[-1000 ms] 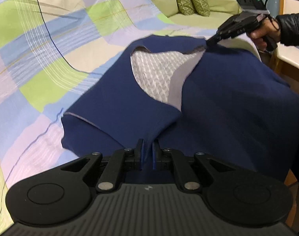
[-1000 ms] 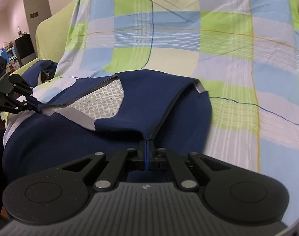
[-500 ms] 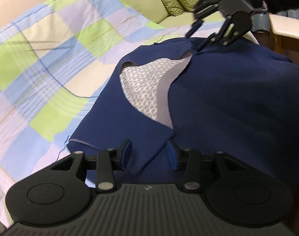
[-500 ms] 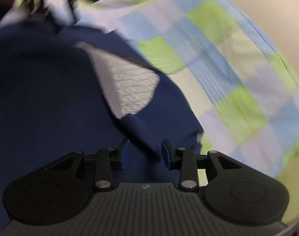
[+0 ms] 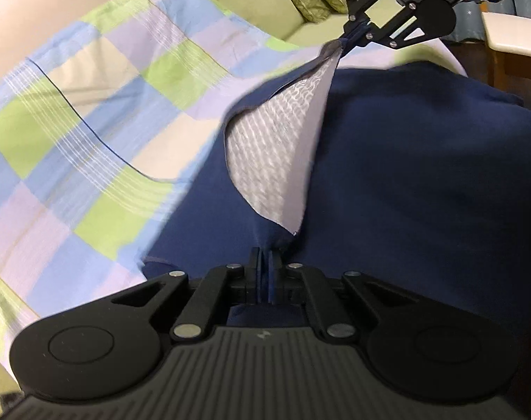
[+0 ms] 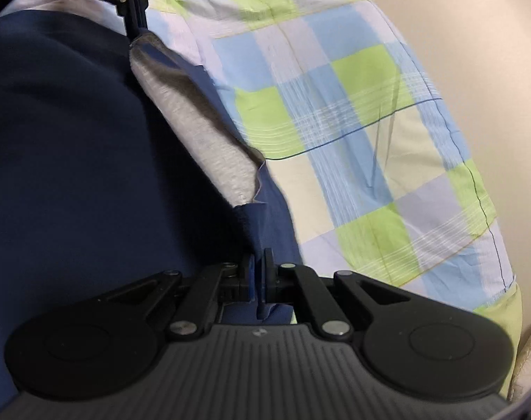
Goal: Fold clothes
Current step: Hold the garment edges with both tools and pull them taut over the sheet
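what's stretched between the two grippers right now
The navy garment's neckline edge, its grey patterned lining showing, runs from the left gripper to the right gripper; clearest in the left wrist view.

Navy garment on checked sheet

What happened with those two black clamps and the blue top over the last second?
Both let go briefly and took hold again: half a second ago the jaws stood open over the cloth, now the left gripper and right gripper are each shut on an edge of the navy garment, farther along than before. The grey lining between them has drawn narrower and tauter. The garment still lies on the checked sheet.
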Demonstrator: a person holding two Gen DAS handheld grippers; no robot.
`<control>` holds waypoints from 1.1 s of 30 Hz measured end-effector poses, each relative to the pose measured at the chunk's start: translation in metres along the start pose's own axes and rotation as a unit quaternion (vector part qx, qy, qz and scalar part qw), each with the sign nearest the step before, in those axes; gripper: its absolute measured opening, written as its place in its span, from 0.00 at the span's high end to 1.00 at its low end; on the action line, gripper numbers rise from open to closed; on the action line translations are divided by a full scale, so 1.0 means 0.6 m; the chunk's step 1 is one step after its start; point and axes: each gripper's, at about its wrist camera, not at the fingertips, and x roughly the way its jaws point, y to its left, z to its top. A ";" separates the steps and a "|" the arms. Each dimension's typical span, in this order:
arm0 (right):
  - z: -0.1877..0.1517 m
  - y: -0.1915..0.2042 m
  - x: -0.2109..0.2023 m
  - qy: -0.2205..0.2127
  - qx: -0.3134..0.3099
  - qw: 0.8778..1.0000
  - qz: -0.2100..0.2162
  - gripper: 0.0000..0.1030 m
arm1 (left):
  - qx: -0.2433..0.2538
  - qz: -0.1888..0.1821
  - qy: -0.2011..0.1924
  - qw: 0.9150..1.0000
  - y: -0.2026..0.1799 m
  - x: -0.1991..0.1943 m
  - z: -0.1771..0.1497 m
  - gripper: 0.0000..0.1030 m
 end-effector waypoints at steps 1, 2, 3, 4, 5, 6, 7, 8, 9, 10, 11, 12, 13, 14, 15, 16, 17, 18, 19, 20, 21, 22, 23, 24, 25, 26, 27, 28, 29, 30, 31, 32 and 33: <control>-0.006 0.014 0.005 0.008 -0.006 1.000 0.011 0.99 | -0.006 -0.006 0.002 1.000 -0.008 0.003 -0.004 0.99; -0.017 0.030 0.014 0.020 -0.009 0.999 0.026 0.99 | -0.013 -0.013 0.005 1.000 -0.017 0.007 -0.009 0.99; -0.023 0.038 0.019 0.026 -0.007 0.999 0.034 0.99 | -0.017 -0.016 0.005 1.000 -0.021 0.008 -0.011 0.99; -0.028 0.043 0.022 0.029 -0.003 0.999 0.037 0.99 | -0.024 -0.020 0.003 1.000 -0.024 0.010 -0.011 0.99; -0.032 0.046 0.025 0.032 0.005 0.999 0.039 0.99 | -0.029 -0.023 0.002 0.999 -0.025 0.011 -0.010 0.99; -0.033 0.045 0.026 0.032 0.011 0.999 0.039 0.99 | -0.031 -0.025 0.001 0.999 -0.024 0.011 -0.009 1.00; -0.034 0.043 0.027 0.031 0.015 0.999 0.037 0.99 | -0.034 -0.027 0.000 0.999 -0.022 0.010 -0.008 1.00; -0.036 0.041 0.027 0.032 0.019 0.999 0.036 0.99 | -0.034 -0.030 -0.002 0.999 -0.021 0.009 -0.006 1.00; -0.037 0.039 0.027 0.032 0.021 0.999 0.034 0.99 | -0.032 -0.031 -0.008 0.999 -0.021 0.002 -0.002 1.00; -0.038 0.038 0.026 0.031 0.022 0.999 0.029 0.99 | -0.029 -0.033 -0.015 0.999 -0.022 -0.005 0.002 1.00; -0.039 0.036 0.025 0.031 0.024 0.999 0.025 0.99 | -0.031 -0.036 -0.015 0.999 -0.021 -0.006 0.001 1.00; -0.040 0.033 0.024 0.032 0.030 0.999 0.023 0.99 | -0.034 -0.039 -0.013 0.999 -0.020 -0.004 -0.001 1.00; -0.042 0.031 0.025 0.033 0.035 0.999 0.023 0.99 | -0.037 -0.043 -0.012 0.998 -0.018 -0.002 -0.003 1.00; -0.044 0.033 0.027 0.034 0.041 0.998 0.025 0.99 | -0.037 -0.044 -0.007 0.998 -0.018 0.003 -0.006 1.00; -0.047 0.034 0.029 0.036 0.046 0.998 0.028 0.99 | -0.034 -0.044 -0.002 0.998 -0.021 0.008 -0.010 1.00; -0.049 0.040 0.033 0.038 0.047 0.998 0.033 0.99 | -0.031 -0.044 0.002 0.999 -0.023 0.013 -0.013 1.00; -0.050 0.051 0.039 0.041 0.039 0.998 0.040 0.99 | -0.025 -0.041 0.004 0.999 -0.026 0.015 -0.013 1.00; -0.050 0.057 0.042 0.041 0.032 0.998 0.040 0.99 | -0.019 -0.038 0.005 0.999 -0.030 0.016 -0.012 1.00; -0.048 0.057 0.043 0.042 0.033 0.998 0.039 0.98 | -0.017 -0.035 0.006 0.999 -0.032 0.015 -0.011 0.99; -0.047 0.055 0.044 0.047 0.038 0.997 0.039 0.98 | -0.017 -0.030 0.008 0.999 -0.033 0.010 -0.011 0.99; -0.043 0.051 0.043 0.051 0.044 0.997 0.042 0.98 | -0.016 -0.028 0.009 0.999 -0.034 0.005 -0.012 0.97; -0.042 0.048 0.039 0.057 0.050 0.996 0.043 0.98 | -0.014 -0.025 0.009 1.000 -0.035 0.000 -0.014 0.97; -0.044 0.047 0.028 0.063 0.054 0.996 0.040 0.98 | -0.010 -0.021 0.009 1.000 -0.039 -0.010 -0.018 0.95; -0.045 0.048 0.017 0.068 0.059 0.995 0.038 0.98 | -0.008 -0.016 0.008 1.000 -0.044 -0.022 -0.022 0.92; -0.047 0.049 0.001 0.072 0.066 0.995 0.035 0.98 | -0.006 -0.011 0.006 1.000 -0.050 -0.033 -0.026 0.89; -0.050 0.053 -0.023 0.075 0.077 0.994 0.032 0.98 | -0.005 -0.007 0.005 1.000 -0.055 -0.044 -0.030 0.86; -0.052 0.057 -0.040 0.076 0.084 0.993 0.031 0.97 | -0.005 -0.004 0.003 1.000 -0.059 -0.053 -0.033 0.79; -0.054 0.064 -0.060 0.079 0.090 0.992 0.028 0.94 | -0.004 -0.001 -0.002 1.000 -0.070 -0.069 -0.038 0.70; -0.057 0.075 -0.085 0.083 0.094 0.992 0.022 0.93 | -0.002 0.002 -0.007 1.000 -0.084 -0.087 -0.045 0.67; -0.060 0.087 -0.110 0.087 0.099 0.991 0.017 0.91 | -0.001 0.003 -0.010 1.000 -0.092 -0.098 -0.049 0.66; -0.063 0.098 -0.136 0.090 0.104 0.990 0.012 0.89 | 0.000 0.004 -0.011 1.000 -0.102 -0.109 -0.054 0.66; -0.066 0.109 -0.157 0.096 0.109 0.989 0.007 0.88 | -0.004 0.002 -0.013 1.000 -0.111 -0.119 -0.058 0.66; -0.069 0.118 -0.173 0.104 0.115 0.988 0.003 0.85 | -0.010 -0.001 -0.015 1.000 -0.118 -0.128 -0.062 0.66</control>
